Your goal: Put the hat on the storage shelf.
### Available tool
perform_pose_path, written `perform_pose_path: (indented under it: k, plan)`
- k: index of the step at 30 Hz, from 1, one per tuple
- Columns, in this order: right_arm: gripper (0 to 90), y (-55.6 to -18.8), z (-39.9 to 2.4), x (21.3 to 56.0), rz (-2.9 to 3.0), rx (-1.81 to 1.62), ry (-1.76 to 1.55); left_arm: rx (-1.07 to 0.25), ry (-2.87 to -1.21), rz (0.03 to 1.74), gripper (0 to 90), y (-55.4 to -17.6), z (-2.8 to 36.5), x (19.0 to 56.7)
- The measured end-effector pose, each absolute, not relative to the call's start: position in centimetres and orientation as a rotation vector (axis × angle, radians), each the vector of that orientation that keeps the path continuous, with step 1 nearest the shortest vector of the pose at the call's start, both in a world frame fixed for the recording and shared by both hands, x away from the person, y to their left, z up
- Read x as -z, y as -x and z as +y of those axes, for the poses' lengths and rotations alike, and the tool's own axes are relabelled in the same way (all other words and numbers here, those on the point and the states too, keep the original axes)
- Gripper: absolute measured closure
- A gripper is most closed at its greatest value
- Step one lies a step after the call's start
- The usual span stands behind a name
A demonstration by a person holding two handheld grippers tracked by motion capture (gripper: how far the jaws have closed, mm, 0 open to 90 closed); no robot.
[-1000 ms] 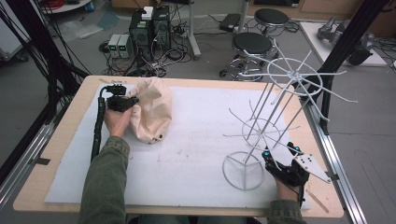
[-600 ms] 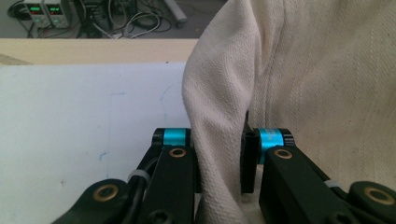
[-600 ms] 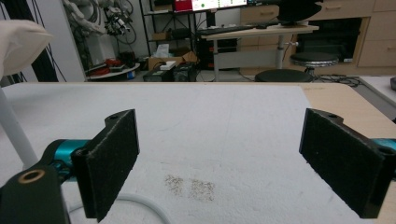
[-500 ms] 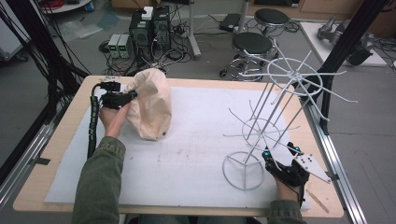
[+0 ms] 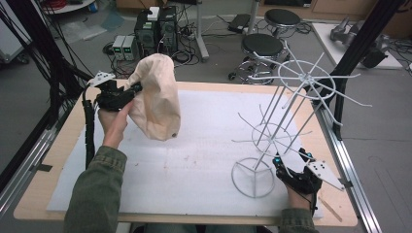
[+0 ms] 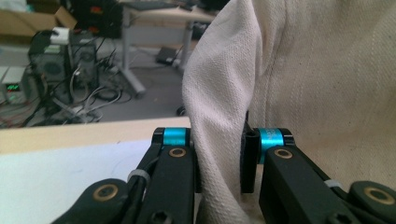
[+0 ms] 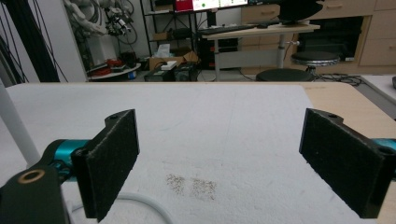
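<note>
High view: cream cloth bag [image 5: 154,99] lifted, hanging limp; soft, light. Left gripper [image 6: 219,161] clamped on fabric fold; hold best kept there, near edge. Right gripper [image 7: 219,158] spread apart, nothing held.

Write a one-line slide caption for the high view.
Left gripper lifts a cream cloth bag off the white mat; open right gripper rests beside the white wire rack.

A cloth bag [image 5: 154,99] hangs above the far left part of the worktop [image 5: 58,160], clamped in the left tool [image 5: 127,92]. A wire rack [image 5: 291,116] stands on the mat [image 5: 194,160] at the right. The right tool [image 5: 284,170] rests just beside the rack's base ring, near the worktop's front edge.
</note>
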State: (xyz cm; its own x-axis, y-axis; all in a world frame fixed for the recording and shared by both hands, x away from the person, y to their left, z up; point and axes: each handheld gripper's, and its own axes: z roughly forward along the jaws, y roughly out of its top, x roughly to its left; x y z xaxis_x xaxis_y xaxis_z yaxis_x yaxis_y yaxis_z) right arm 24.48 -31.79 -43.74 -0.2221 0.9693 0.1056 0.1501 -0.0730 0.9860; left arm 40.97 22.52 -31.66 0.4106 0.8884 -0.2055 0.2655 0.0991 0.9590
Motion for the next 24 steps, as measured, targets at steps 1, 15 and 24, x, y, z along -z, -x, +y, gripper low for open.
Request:
perform_pose_path:
  k: [1, 15, 24]
  plan:
    - [11.2, -24.5, -31.8, 43.7, 1.446, -1.377, -1.262, -0.638, -1.428, 1.088, 81.2, -40.7, 22.5, 31.3]
    - [11.2, -24.4, -31.9, 43.8, 1.435, -1.387, -1.276, -0.664, -1.241, 0.913, 81.2, -36.5, 23.4, 26.5]
    - [11.2, -24.4, -31.8, 43.7, 1.435, -1.388, -1.271, -0.661, -1.163, 0.775, 81.2, -33.5, 23.2, 22.8]
